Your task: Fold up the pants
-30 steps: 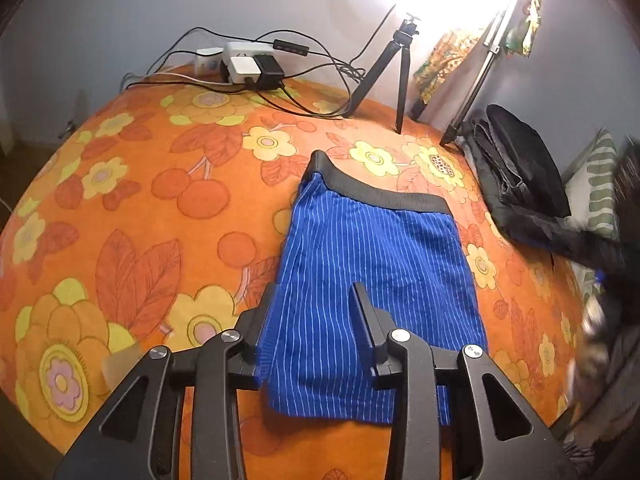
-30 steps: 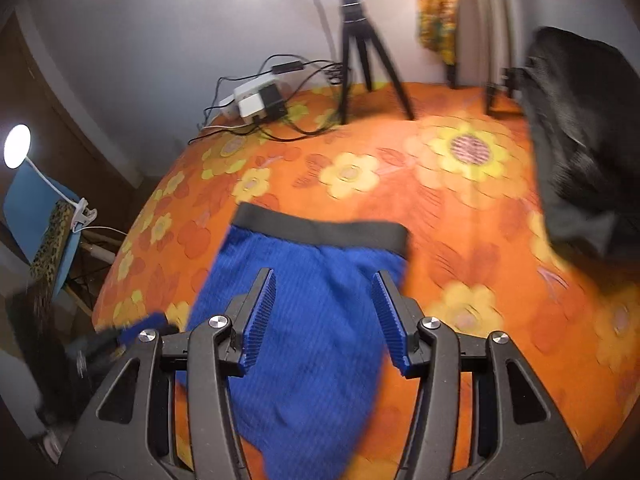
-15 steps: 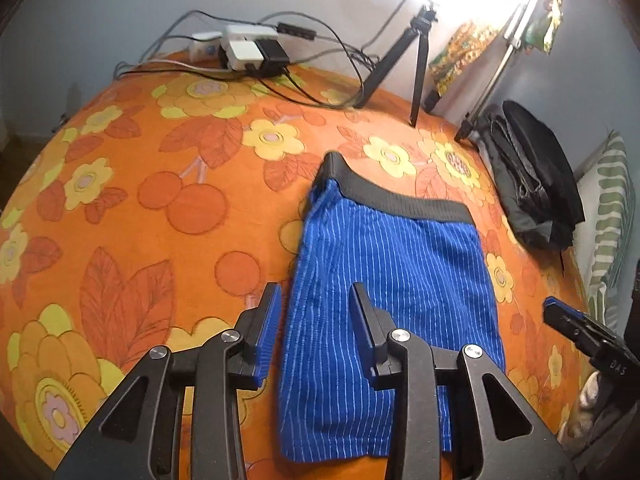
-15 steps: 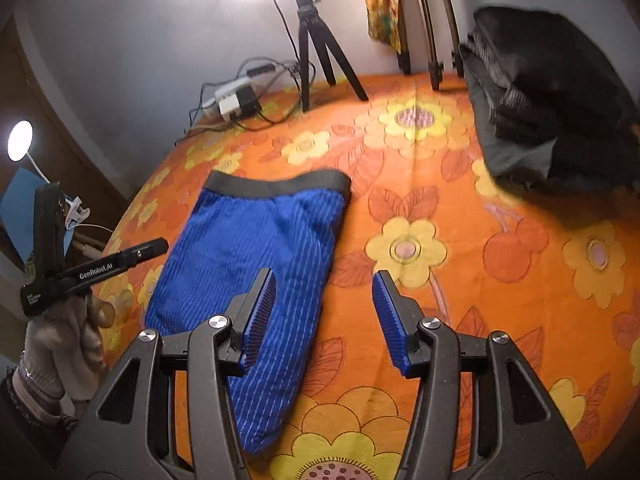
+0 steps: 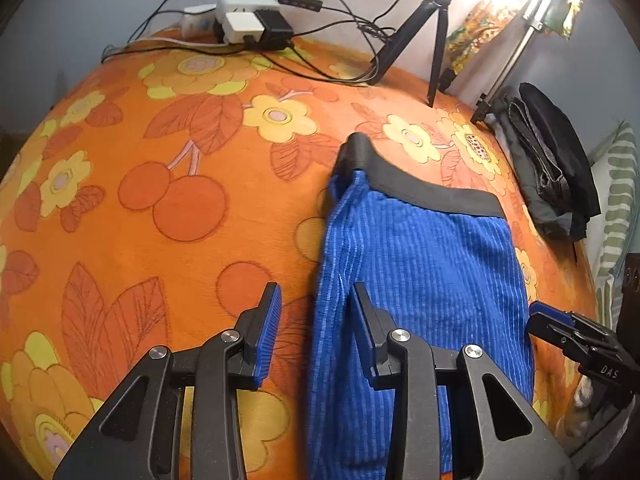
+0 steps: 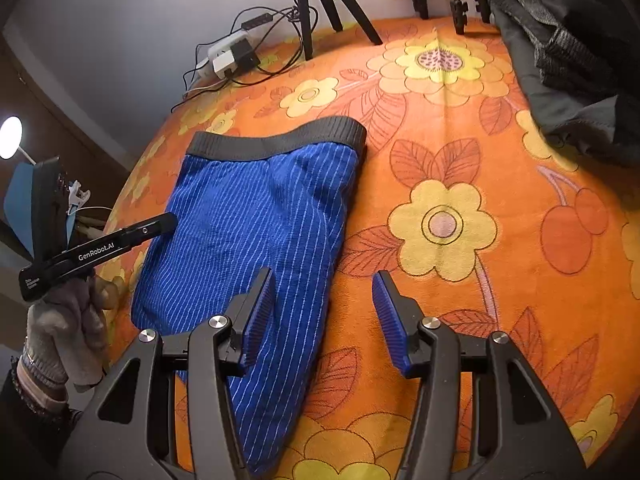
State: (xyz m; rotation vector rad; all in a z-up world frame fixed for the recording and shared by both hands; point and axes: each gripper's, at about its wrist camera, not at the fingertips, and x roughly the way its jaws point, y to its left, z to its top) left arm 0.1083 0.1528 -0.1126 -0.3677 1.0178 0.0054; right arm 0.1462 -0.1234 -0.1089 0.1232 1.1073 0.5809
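Note:
Blue pinstriped pants (image 5: 420, 260) with a dark waistband (image 5: 432, 192) lie folded lengthwise and flat on the orange flowered cover (image 5: 160, 220). My left gripper (image 5: 316, 312) hangs open low over their left long edge, one finger above the fabric and the other above the cover. My right gripper (image 6: 324, 300) is open over the pants' (image 6: 248, 220) right long edge, straddling it the same way. Nothing is pinched in either one. In the right wrist view a gloved hand (image 6: 68, 320) holds the left gripper (image 6: 120, 240) at the pants' far side.
A power strip (image 5: 248, 24) with tangled cables and a tripod (image 5: 416, 36) stand at the back by the wall. A pile of dark clothes (image 6: 568, 60) lies to the right, next to a striped pillow (image 5: 616, 208). A small lamp (image 6: 10, 136) glows off the left side.
Both grippers have sunk closer to the pants. The left one has shifted to the left edge, the right one to the right edge. Their jaws kept the same width.

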